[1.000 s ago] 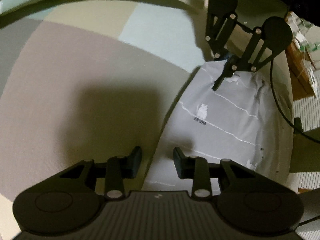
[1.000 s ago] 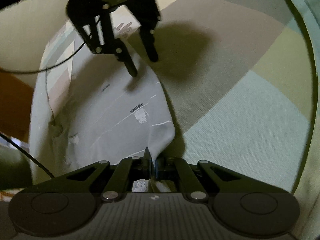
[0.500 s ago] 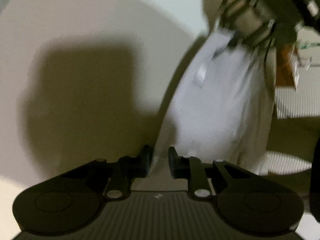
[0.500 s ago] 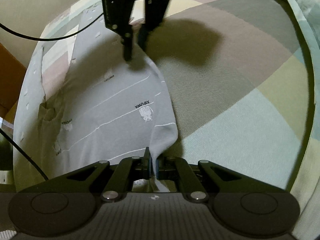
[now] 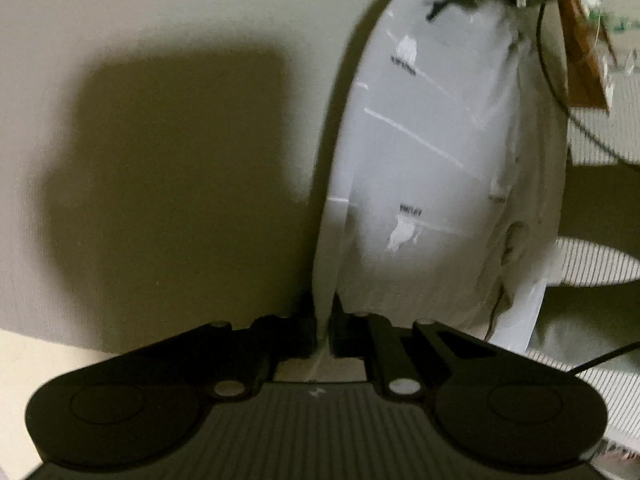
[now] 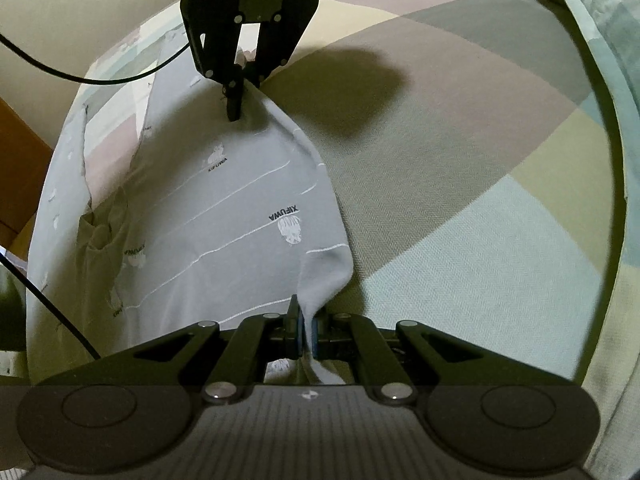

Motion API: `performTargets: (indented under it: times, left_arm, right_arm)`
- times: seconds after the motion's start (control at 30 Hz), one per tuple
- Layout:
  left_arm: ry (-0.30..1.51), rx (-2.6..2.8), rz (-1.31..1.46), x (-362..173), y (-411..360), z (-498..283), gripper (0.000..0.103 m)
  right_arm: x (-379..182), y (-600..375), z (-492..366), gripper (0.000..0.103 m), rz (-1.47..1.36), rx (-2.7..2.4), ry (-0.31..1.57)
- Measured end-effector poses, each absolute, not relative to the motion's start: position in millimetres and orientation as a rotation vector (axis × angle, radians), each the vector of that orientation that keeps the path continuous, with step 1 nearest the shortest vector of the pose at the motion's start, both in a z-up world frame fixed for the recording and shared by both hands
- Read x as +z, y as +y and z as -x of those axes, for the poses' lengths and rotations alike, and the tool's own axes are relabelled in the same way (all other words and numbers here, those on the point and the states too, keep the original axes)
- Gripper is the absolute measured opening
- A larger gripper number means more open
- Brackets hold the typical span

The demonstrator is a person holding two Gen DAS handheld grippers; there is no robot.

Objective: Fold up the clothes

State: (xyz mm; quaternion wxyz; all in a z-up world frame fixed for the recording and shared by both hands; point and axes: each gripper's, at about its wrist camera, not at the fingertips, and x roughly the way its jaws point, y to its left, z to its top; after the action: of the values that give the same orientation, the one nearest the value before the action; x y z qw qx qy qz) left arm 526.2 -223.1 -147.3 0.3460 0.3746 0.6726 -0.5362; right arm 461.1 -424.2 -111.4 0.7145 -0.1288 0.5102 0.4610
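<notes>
A grey garment (image 6: 224,220) with thin white lines and small printed logos lies on a checked bed cover (image 6: 460,160). My right gripper (image 6: 306,332) is shut on the garment's near corner, which rises into the pads. At the far corner, my left gripper (image 6: 236,104) points down at the cloth. In the left wrist view the jaws of the left gripper (image 5: 324,332) are closing, with the edge of the garment (image 5: 420,160) pinched in the narrow gap between them. The right gripper (image 5: 436,8) shows blurred at the cloth's far end.
An orange-brown wooden piece (image 6: 16,168) stands past the bed's left side. A black cable (image 6: 60,68) trails from the left gripper over that edge. A rolled quilt edge (image 6: 612,40) borders the right. A striped mat (image 5: 600,128) lies beyond the bed.
My left gripper has come down onto the garment's far corner and narrowed its jaws around the cloth edge. The right gripper has kept its hold on the near corner.
</notes>
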Motion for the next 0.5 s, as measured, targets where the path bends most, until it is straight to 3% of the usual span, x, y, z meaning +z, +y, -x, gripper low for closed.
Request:
performTargets:
  times: [0.13, 0.5]
  left_arm:
    - [1.757, -1.336, -0.805, -148.8, -202.5, -537.1, 0.009]
    - [1.486, -1.192, -0.732, -102.8, -175.9, -520.2, 0.0]
  right_arm:
    - [-111.7, -424.1, -461.1, 0.003, 0.279, 1.019, 1.133]
    - [-99.8, -410.4, -444.9, 0.004, 0.338, 0.975, 1.143]
